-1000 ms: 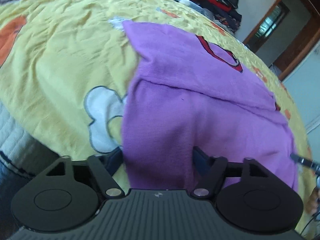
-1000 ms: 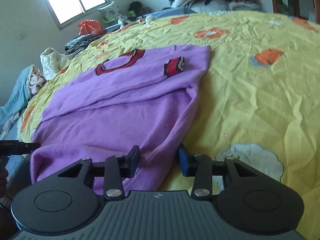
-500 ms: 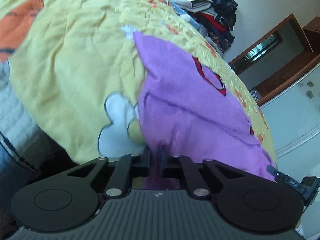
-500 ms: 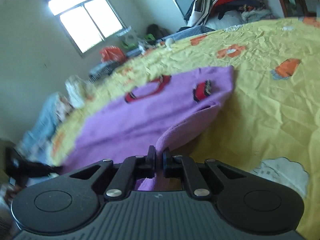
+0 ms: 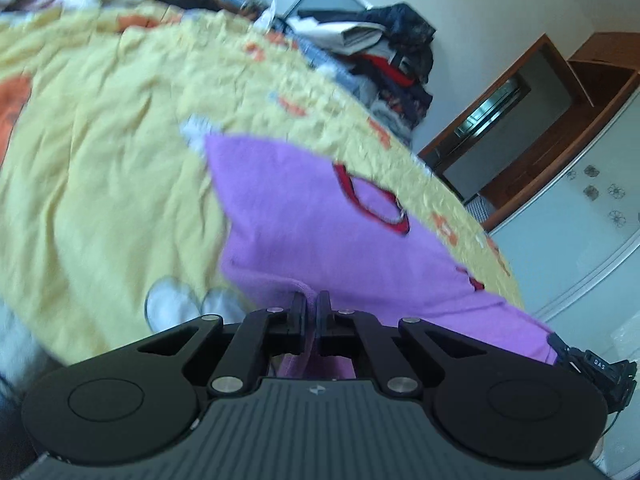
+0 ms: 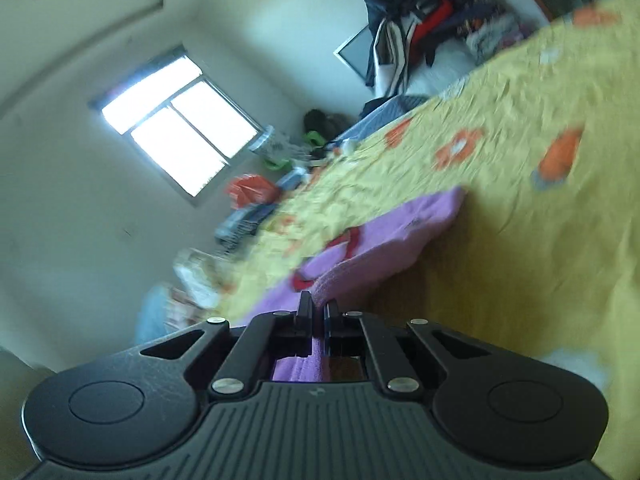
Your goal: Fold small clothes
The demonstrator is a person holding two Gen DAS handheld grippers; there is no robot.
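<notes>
Two grippers pinch one purple top (image 5: 304, 220). Our left gripper (image 5: 311, 305) has its fingers almost together, with a fold of the top's near edge squeezed between them. Our right gripper (image 6: 316, 314) squeezes another bit of that edge the same way. The top lies on the yellow bed cover (image 5: 100, 168), lifted where we pinch.

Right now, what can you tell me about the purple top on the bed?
The purple top looks like soft knit, with a red-trimmed neck opening and a small red patch. It lies on the yellow bedspread, and its near edge is lifted. The left gripper and the right gripper are each clamped shut on that edge, one at each corner. The pictures are blurry.
</notes>
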